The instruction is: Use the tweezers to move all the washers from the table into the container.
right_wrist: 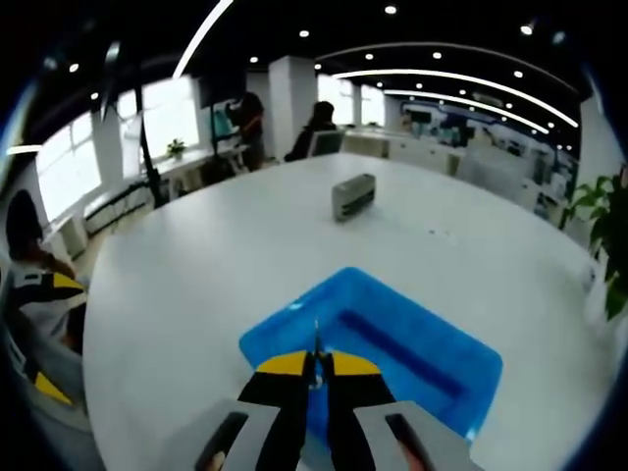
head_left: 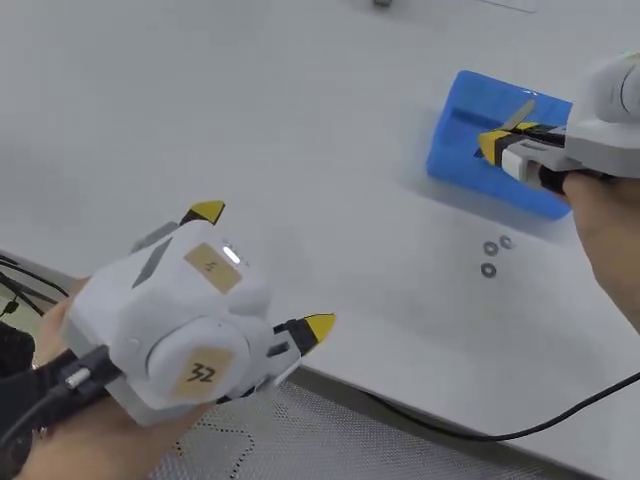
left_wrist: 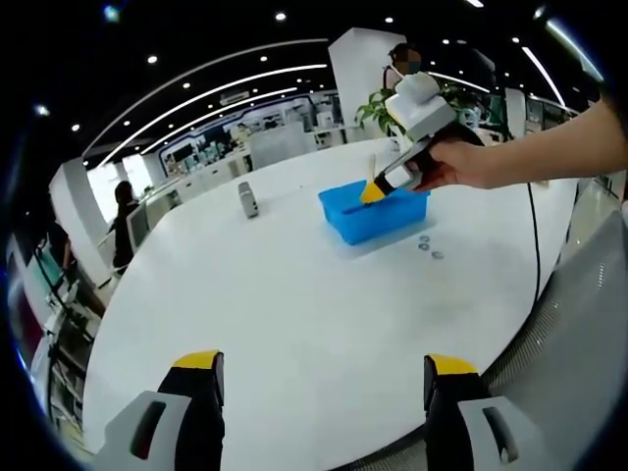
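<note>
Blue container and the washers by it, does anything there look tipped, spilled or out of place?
Nothing stands out. The blue rectangular plastic container sits flat on the white table, and three small metal washers lie loose beside it, not touching it. The right tool holds thin metal tweezers over the container.

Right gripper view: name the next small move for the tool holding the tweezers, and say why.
Probably carry the right tool, shut on the thin metal tweezers, off the blue plastic container toward the three small metal washers lying on the white table beside it. The tips hang over the container, and I cannot make out a washer in them.
</note>
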`<state>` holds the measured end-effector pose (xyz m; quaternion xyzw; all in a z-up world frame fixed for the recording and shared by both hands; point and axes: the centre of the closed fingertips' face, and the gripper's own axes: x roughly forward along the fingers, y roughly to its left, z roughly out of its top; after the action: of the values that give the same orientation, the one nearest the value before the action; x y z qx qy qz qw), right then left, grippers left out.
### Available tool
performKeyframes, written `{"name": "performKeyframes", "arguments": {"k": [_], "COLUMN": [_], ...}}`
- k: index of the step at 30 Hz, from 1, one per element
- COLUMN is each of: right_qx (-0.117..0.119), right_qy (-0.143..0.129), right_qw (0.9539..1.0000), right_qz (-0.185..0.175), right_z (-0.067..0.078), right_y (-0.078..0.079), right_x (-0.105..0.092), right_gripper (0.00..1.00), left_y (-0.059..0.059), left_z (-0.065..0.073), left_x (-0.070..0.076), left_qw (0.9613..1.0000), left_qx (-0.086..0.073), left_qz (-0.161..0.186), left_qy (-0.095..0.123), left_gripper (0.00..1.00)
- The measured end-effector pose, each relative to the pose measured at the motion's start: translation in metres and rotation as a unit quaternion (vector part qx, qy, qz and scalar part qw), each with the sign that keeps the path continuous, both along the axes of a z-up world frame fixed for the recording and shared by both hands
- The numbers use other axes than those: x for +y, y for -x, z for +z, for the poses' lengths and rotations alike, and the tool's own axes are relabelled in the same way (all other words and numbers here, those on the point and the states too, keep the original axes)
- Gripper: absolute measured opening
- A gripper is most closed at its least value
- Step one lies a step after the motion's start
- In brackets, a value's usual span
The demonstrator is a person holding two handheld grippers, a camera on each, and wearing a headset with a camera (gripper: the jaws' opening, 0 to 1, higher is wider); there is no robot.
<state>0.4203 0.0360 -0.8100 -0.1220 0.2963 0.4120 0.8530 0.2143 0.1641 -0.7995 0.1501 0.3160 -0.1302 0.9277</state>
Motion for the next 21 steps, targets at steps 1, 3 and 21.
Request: {"name": "performKeyframes", "arguments": {"k": [1, 3, 21], "right_qx": [-0.002, -0.004, -0.008], "right_qy": [0.001, 0.003, -0.038], "right_qw": [1.0, 1.0, 0.9992], "right_qz": [0.001, 0.003, -0.009], "right_z": [0.0, 0.0, 0.042], "right_y": [0.0, -0.001, 0.001], "right_x": [0.0, 0.0, -0.008], "right_gripper": [0.02, 0.03, 0.03], "left_y": [0.0, 0.0, 0.0], "left_z": [0.0, 0.0, 0.001], "left_x": [0.0, 0.0, 0.0], "left_qw": [1.0, 1.0, 1.0], "left_qx": [0.001, 0.001, -0.003], "left_qz": [0.0, -0.001, 0.0], "left_qy": [0.0, 0.0, 0.001], "left_gripper": [0.85, 0.85, 0.85]}}
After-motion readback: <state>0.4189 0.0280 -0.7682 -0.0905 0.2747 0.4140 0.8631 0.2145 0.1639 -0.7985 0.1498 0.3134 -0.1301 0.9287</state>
